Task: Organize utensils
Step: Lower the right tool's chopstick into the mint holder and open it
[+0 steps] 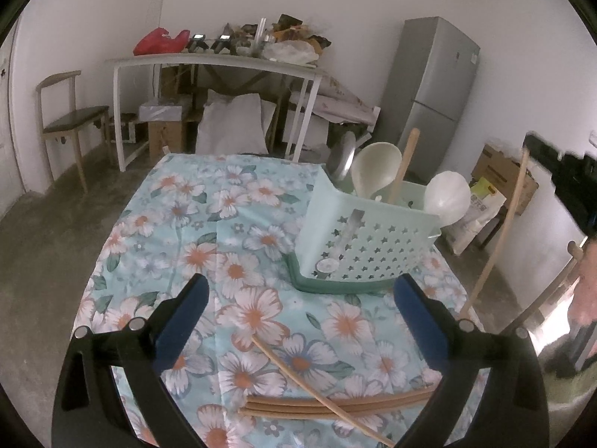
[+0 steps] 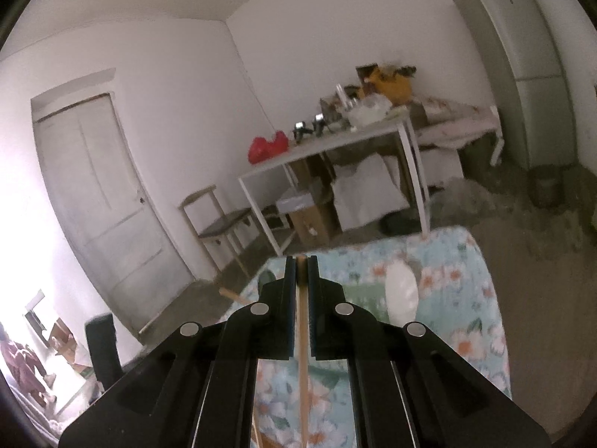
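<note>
My left gripper (image 1: 300,300) stands wide open just above the floral tablecloth (image 1: 209,224), with nothing between its blue pads (image 1: 184,317). Below it lie several brown chopsticks (image 1: 373,401), and a pale chopstick (image 1: 298,373) lies slantwise across them. A mint-green perforated utensil holder (image 1: 369,239) stands ahead on the right, holding white spoons (image 1: 375,171), a wooden handle (image 1: 405,160) and a metal utensil. My right gripper (image 2: 301,261) is shut on a pale chopstick (image 2: 303,343), lifted off the table. In the left wrist view that chopstick (image 1: 500,231) hangs slanting beside the holder.
A white side table (image 1: 209,61) piled with clutter, a chair (image 1: 71,115) and a grey fridge (image 1: 433,89) stand beyond the table's far edge. Cardboard boxes and a bag (image 1: 481,205) sit on the floor at the right. A door (image 2: 100,186) is at the left.
</note>
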{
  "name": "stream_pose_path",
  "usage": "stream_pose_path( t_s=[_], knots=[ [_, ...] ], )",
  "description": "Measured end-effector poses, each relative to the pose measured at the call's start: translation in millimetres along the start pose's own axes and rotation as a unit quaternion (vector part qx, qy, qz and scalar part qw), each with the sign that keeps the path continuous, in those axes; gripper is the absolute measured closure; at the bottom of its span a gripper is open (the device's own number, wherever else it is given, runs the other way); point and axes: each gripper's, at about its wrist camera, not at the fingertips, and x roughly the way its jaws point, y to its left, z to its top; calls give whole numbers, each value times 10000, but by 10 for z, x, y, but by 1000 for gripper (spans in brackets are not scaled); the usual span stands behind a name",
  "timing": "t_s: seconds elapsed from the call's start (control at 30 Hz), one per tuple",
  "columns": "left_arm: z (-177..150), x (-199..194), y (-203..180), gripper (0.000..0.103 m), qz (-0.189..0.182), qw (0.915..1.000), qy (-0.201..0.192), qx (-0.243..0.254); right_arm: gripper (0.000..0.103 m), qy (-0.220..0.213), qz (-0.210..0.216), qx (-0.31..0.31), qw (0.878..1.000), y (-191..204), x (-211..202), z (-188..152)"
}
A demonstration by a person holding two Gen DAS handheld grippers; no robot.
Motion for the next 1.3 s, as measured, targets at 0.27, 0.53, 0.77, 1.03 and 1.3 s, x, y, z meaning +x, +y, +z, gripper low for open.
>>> stream_pose_path(
  t_s=[0.27, 0.53, 0.77, 1.03, 1.3],
  knots=[
    [-30, -16, 50, 6, 59, 9999, -5, -106, 99, -560, 83, -357, 9978, 69, -47, 514],
    [-43, -35, 86, 6, 89, 9999, -8, -143, 99, -997, 37, -733, 9923, 179, 79, 874],
    [-69, -47, 97, 6, 116, 9998, -23, -152, 99, -1107, -197, -927, 9893, 194, 340, 801],
    [-90, -63, 79, 6, 112, 9998, -35, -130, 97, -470, -382, -795, 9950, 32, 825, 414],
    [-104, -49, 66, 6, 66, 9999, -21, -155, 68, -256, -721, -822, 9937, -56, 733, 358]
  ],
)
